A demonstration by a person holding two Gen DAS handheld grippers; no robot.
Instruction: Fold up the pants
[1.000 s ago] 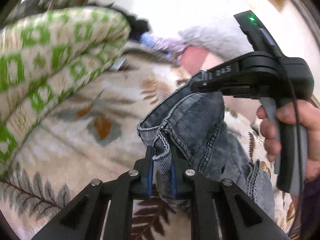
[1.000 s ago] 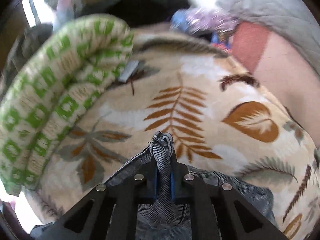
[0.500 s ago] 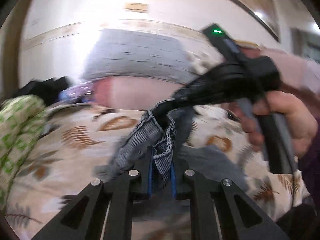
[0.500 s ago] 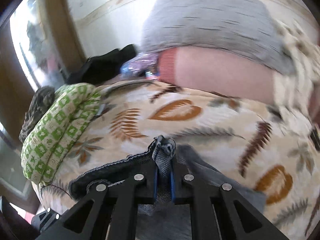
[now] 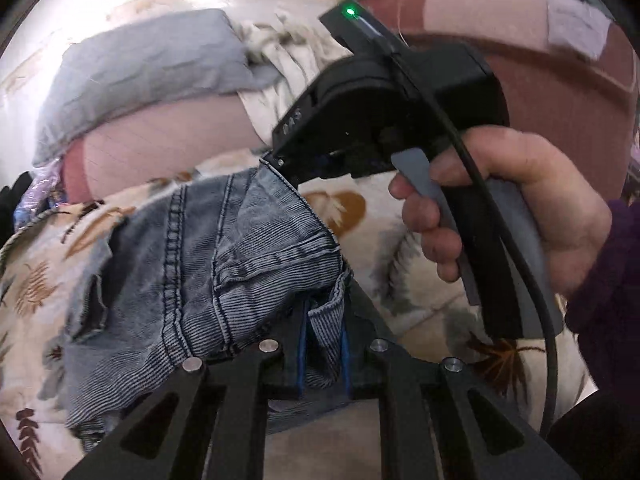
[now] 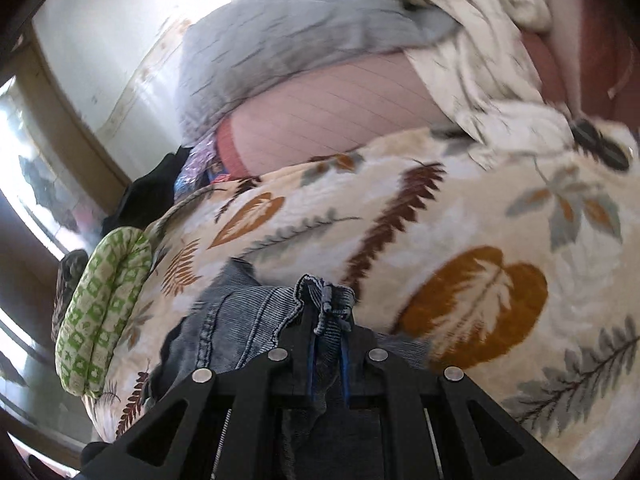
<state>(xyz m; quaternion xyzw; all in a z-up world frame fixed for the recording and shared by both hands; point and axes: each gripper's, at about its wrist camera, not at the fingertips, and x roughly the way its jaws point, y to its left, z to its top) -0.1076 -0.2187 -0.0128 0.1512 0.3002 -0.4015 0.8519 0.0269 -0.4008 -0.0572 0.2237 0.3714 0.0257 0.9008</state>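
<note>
While both grippers pinch it, the pants (image 5: 208,280), a pair of faded blue-grey jeans with ribbed weave and heavy double-stitched seams, hang bunched over a bedspread (image 5: 360,216). A thick hem or waistband edge stands upright between the blue-edged pads of the left gripper (image 5: 323,344), whose jaws are clamped onto the cloth. From there the denim stretches up and across to the right gripper (image 5: 280,162), seen in the left wrist view as a black housing with a green light, held in a hand (image 5: 512,216) with a dark purple sleeve; its tip bites the far edge of the same fabric. In the right wrist view the right gripper (image 6: 328,340) is closed tight on a crumpled tuft of denim that pokes up above its pads, with more jeans (image 6: 240,320) piled to the left and below.

Around them, the bedspread is cream plush printed with orange, brown and grey leaves and ferns. A rolled green-and-white patterned quilt (image 6: 104,312) lies at its left edge. Beyond sit a pink pillow (image 6: 340,120) under a grey cloth (image 6: 288,28), a rumpled cream sheet (image 6: 480,40), and dark clothing (image 6: 152,196) by the wall.
</note>
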